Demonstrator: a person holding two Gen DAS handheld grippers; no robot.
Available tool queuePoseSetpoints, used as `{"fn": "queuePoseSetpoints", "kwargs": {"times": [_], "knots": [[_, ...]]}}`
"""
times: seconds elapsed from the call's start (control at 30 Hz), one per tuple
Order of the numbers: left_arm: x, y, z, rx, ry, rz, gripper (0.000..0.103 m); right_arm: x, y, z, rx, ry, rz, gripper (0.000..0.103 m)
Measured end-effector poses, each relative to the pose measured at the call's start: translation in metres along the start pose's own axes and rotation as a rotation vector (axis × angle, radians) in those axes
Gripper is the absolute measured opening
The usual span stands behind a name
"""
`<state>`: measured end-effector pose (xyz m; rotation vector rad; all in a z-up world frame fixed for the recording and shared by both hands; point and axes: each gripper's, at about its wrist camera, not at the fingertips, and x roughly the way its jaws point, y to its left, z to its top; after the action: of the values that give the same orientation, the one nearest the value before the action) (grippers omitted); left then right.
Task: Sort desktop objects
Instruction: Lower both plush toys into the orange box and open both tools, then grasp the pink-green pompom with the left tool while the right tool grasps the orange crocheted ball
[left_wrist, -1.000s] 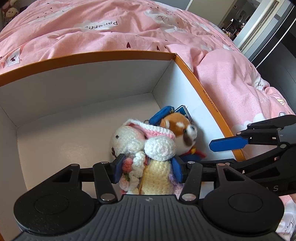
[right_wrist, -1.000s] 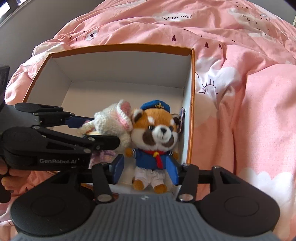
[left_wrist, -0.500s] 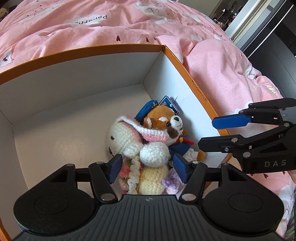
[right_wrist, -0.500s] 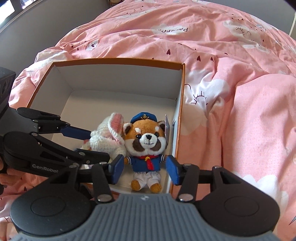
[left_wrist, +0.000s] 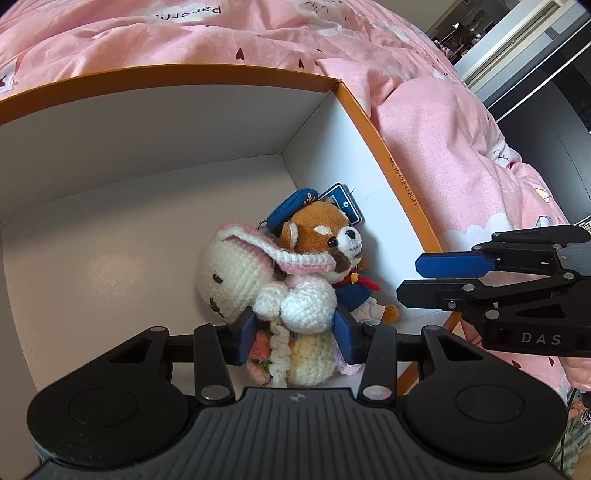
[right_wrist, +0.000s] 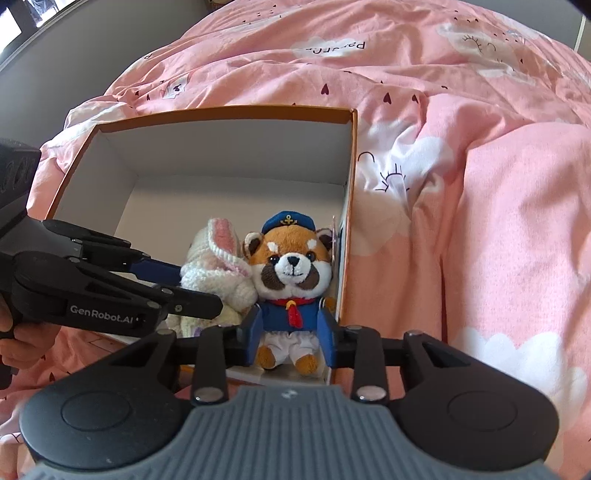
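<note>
Two soft toys sit side by side in the orange box (left_wrist: 373, 122), which rests on the bed with the pink blanket (right_wrist: 480, 184). They are in the box's near right corner, close to its right wall. The crochet bunny (left_wrist: 243, 273) leans on the red panda toy (right_wrist: 291, 266), which wears a blue sailor cap and stands upright.

The left gripper (left_wrist: 293, 328) has its blue fingers (left_wrist: 246, 332) on both sides of the bunny's body. They are closing, and they seem to touch the yarn. The right gripper (right_wrist: 291, 332) has its fingers (right_wrist: 255, 334) on both sides of the panda's blue coat. They are closing too and press on the coat.

Both toys are already in the box, so that part of the sorting looks done. The rest of the box is empty. No other things to sort show on the blanket in these views. It is hard to say if the toys are being set down or picked up again.
</note>
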<state>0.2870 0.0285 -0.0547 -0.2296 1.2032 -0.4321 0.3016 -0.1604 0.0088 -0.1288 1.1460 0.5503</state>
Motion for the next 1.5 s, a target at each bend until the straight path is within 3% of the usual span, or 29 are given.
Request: {"fn": "queuePoseSetpoints", "kwargs": {"times": [0.2, 0.57, 0.7, 0.8, 0.97, 1.07, 1.17, 1.27, 1.37, 1.5], "knots": [[0.017, -0.010, -0.005, 0.040, 0.044, 0.067, 0.051, 0.003, 0.002, -0.002, 0.000, 0.016, 0.016, 0.025], [-0.001, -0.019, -0.011, 0.053, -0.036, 0.125, 0.058, -0.015, 0.011, -0.012, -0.028, -0.022, 0.008, 0.029], [-0.025, -0.023, -0.017, 0.044, -0.132, 0.129, 0.060, -0.031, 0.016, -0.021, -0.029, -0.070, 0.021, 0.044], [-0.053, -0.029, -0.030, 0.025, -0.271, 0.129, 0.063, -0.046, 0.024, -0.037, -0.048, -0.141, 0.039, 0.048], [-0.091, -0.049, -0.057, 0.055, -0.426, 0.149, 0.063, -0.070, 0.037, -0.069, -0.057, -0.271, 0.063, 0.050], [-0.108, -0.064, -0.075, 0.094, -0.471, 0.132, 0.063, -0.086, 0.041, -0.090, -0.036, -0.341, 0.065, 0.050], [-0.117, -0.079, -0.095, 0.150, -0.470, 0.100, 0.063, -0.101, 0.043, -0.115, -0.036, -0.375, 0.042, 0.050], [-0.116, -0.092, -0.118, 0.177, -0.475, 0.116, 0.063, -0.112, 0.044, -0.141, -0.046, -0.366, 0.022, 0.050], [-0.107, -0.102, -0.140, 0.196, -0.438, 0.112, 0.063, -0.116, 0.043, -0.164, -0.028, -0.322, 0.016, 0.050], [-0.086, -0.112, -0.158, 0.238, -0.332, 0.111, 0.063, -0.103, 0.041, -0.189, -0.011, -0.197, -0.017, 0.049]]}}
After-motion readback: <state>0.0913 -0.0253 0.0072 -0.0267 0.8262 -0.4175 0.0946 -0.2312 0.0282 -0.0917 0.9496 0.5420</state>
